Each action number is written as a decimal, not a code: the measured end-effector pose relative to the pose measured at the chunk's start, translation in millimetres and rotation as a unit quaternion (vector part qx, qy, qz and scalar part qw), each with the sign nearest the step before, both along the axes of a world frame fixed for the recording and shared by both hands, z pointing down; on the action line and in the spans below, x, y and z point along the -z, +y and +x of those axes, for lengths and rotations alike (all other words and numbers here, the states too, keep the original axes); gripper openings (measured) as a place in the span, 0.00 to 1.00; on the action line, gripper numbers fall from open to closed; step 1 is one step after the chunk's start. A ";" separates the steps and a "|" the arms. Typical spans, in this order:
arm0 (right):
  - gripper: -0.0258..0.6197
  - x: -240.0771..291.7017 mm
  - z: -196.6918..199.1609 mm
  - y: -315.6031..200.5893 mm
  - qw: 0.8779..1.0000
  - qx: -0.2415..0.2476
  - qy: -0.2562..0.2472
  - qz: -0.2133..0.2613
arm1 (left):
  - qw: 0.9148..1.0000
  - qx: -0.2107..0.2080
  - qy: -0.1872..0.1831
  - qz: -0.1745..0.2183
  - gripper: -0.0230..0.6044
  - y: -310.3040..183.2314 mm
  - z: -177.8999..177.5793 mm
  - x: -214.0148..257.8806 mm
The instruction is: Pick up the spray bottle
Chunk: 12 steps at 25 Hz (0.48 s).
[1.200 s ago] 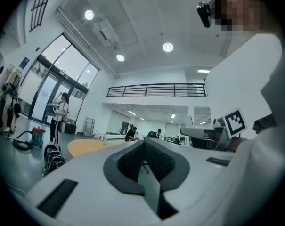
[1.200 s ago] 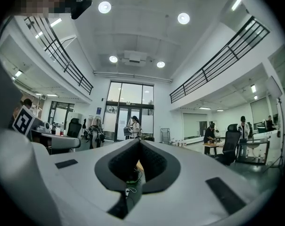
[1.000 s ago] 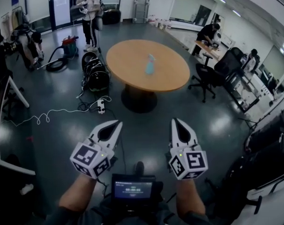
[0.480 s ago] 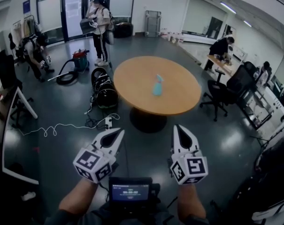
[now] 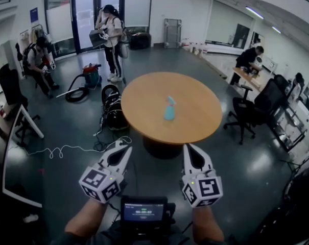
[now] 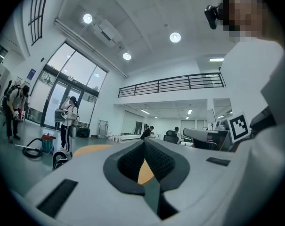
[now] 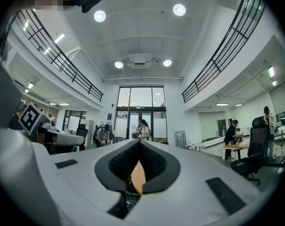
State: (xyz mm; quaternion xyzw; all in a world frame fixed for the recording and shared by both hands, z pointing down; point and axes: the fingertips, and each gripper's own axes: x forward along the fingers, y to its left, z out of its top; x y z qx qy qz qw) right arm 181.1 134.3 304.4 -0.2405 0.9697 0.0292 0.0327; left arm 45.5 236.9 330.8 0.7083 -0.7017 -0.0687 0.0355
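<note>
A light blue spray bottle stands upright near the middle of a round wooden table ahead of me. Both grippers are held level in front of me, short of the table's near edge. My left gripper is shut with nothing in it, and my right gripper is shut and empty too. In the left gripper view the closed jaws show only a sliver of the table between them. The right gripper view shows the same sliver of table, and the bottle is hidden in both gripper views.
A black wheeled bag and a power strip with white cable lie on the floor left of the table. Beyond are a red vacuum, a standing person and a crouching person. An office chair and desks stand on the right.
Both grippers have advanced toward the table, staying shut. The table and the spray bottle now appear larger and nearer in the head view.
</note>
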 end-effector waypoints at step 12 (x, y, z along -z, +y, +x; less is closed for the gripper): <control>0.05 -3.5 -34.3 -56.7 0.999 0.043 -0.004 -0.004 | 1.000 0.021 -0.004 -0.021 0.04 -53.8 -24.3 -6.7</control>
